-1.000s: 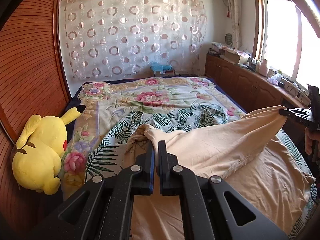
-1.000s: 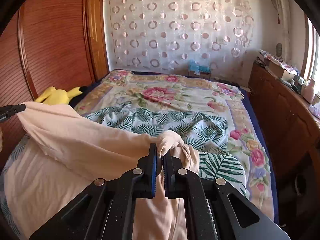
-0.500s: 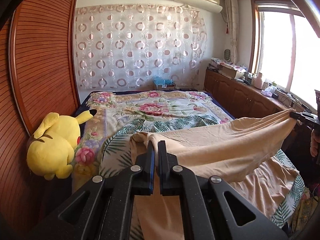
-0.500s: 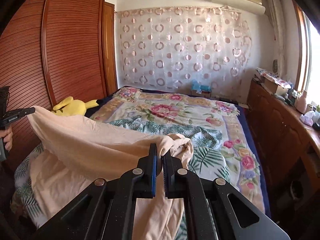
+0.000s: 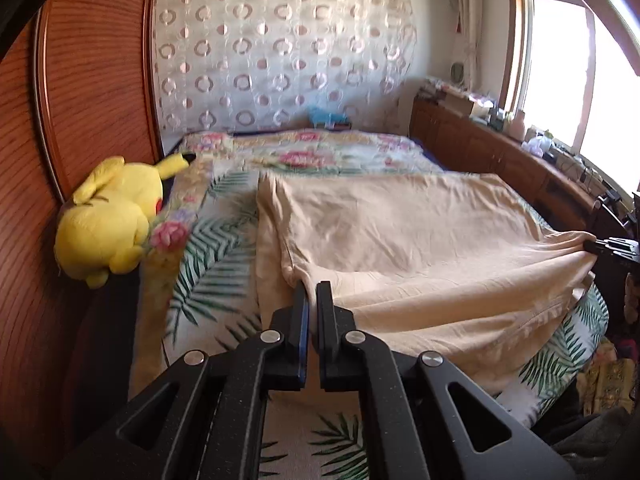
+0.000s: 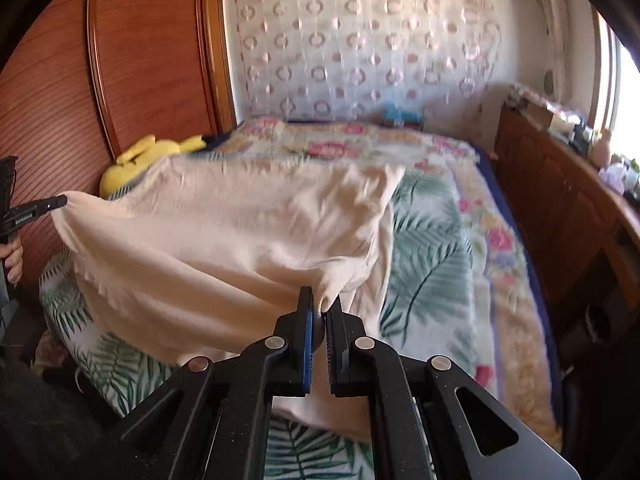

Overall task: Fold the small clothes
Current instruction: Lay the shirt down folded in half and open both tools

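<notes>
A large beige garment [image 5: 404, 236] lies spread over the near part of the bed, folded over on itself. My left gripper [image 5: 312, 288] is shut on its near left corner. My right gripper [image 6: 320, 300] is shut on its near right corner, where the cloth bunches between the fingers. The garment [image 6: 224, 236] stretches between the two grippers just above the bed. The right gripper also shows at the right edge of the left wrist view [image 5: 600, 246], and the left gripper at the left edge of the right wrist view [image 6: 56, 202].
The bed has a floral and palm-leaf quilt [image 5: 212, 248]. A yellow plush toy [image 5: 108, 220] sits at the bed's left edge against a wooden wardrobe [image 5: 80, 100]. A wooden cabinet [image 5: 500, 160] with clutter runs along the right under the window.
Both grippers have swung the raised garment forward and down, so its far part now lies flat on the bed. Both stay shut on their corners.
</notes>
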The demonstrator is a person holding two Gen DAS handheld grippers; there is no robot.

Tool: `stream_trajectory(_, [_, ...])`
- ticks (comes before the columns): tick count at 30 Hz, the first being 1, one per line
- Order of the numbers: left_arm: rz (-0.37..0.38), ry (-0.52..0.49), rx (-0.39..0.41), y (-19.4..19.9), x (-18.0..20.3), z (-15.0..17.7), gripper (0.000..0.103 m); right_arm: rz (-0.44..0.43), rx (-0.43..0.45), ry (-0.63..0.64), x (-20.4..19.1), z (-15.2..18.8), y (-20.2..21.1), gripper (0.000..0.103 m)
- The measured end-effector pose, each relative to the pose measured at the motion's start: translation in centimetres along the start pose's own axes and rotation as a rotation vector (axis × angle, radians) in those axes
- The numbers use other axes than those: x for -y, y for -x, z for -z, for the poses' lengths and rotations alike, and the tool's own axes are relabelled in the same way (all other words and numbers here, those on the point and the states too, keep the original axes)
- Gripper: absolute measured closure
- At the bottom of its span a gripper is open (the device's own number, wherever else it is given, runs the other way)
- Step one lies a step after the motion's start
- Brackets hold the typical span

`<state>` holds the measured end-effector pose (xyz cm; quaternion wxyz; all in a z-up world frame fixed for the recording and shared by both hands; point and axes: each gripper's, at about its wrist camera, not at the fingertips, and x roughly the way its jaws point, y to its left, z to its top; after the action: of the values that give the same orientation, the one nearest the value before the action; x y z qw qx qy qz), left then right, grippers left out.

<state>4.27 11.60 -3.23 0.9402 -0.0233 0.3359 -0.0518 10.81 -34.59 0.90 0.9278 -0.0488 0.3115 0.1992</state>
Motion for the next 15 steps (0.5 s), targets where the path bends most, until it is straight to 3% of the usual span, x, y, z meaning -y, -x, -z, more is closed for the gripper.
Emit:
stream_trajectory(5, [-0.002, 0.015, -0.049, -0.8, -0.1, 1.8, 0.095, 0.018, -0.051, -0.02, 0.2, 1.3, -2.5, 0.098])
stream_trajectory(8, [0.011, 0.046, -0.057, -0.6, -0.7, 2.6, 0.083, 0.032, -0.06, -0.036, 0.3, 1.4, -2.9, 0.09])
stream_trajectory(11, [0.011, 0.052, -0.057, -0.2, -1.0, 3.3, 0.061, 0.041, -0.055, -0.045, 0.2, 1.5, -2.6, 0.08])
stream_trajectory(13, [-0.001, 0.057, -0.073, -0.3, -1.4, 4.0, 0.039, 0.054, -0.045, -0.045, 0.2, 1.8, -2.0, 0.071])
stream_trajectory(15, [-0.011, 0.07, -0.082, -0.6, -1.9, 4.7, 0.032, 0.07, -0.033, -0.051, 0.3, 2.4, -1.2, 0.062])
